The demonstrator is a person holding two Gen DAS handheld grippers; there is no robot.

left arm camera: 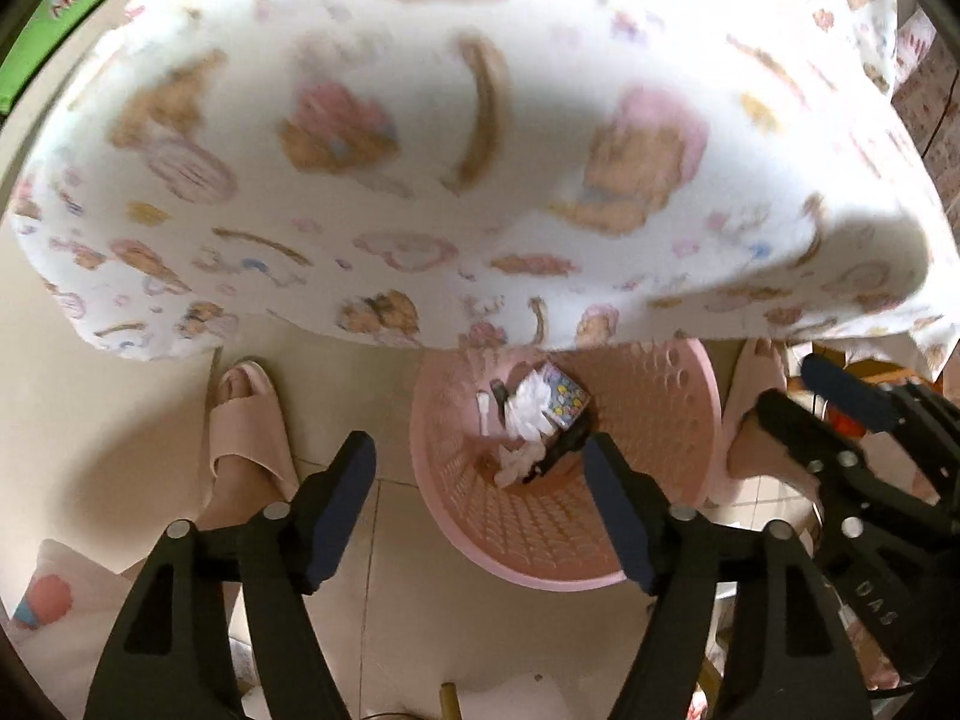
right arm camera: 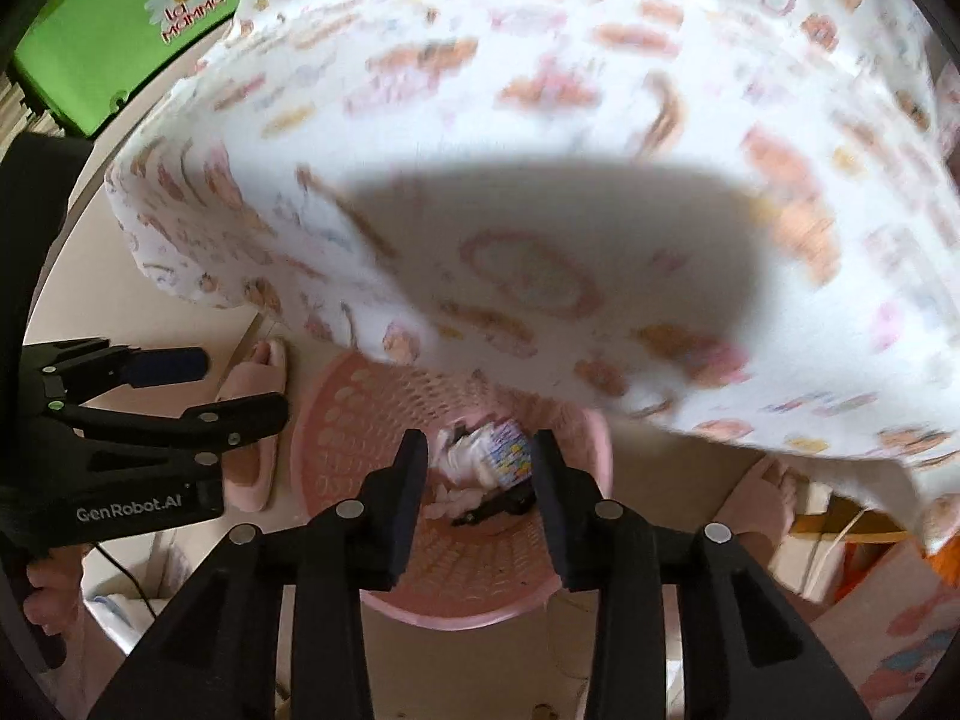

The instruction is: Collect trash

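Observation:
A pink perforated trash basket [left arm camera: 654, 420] stands on the tiled floor under the table edge. It holds crumpled white tissue [left arm camera: 531, 411], a colourful printed wrapper [left arm camera: 567, 402] and a dark object. My left gripper [left arm camera: 480, 468] is open and empty above the basket's left rim. The basket also shows in the right wrist view [right arm camera: 336, 438], with tissue [right arm camera: 462, 456] and the wrapper [right arm camera: 510, 453] inside. My right gripper [right arm camera: 480, 456] is open and empty directly over the basket. The right gripper also appears at the right of the left wrist view [left arm camera: 798, 390].
A table with a white cartoon-print cloth [left arm camera: 480, 150] overhangs the basket. The person's feet in pink slippers [left arm camera: 246, 420] stand on both sides of the basket. A green box [right arm camera: 126, 30] sits at the far left. The left gripper [right arm camera: 240, 384] shows at the left of the right wrist view.

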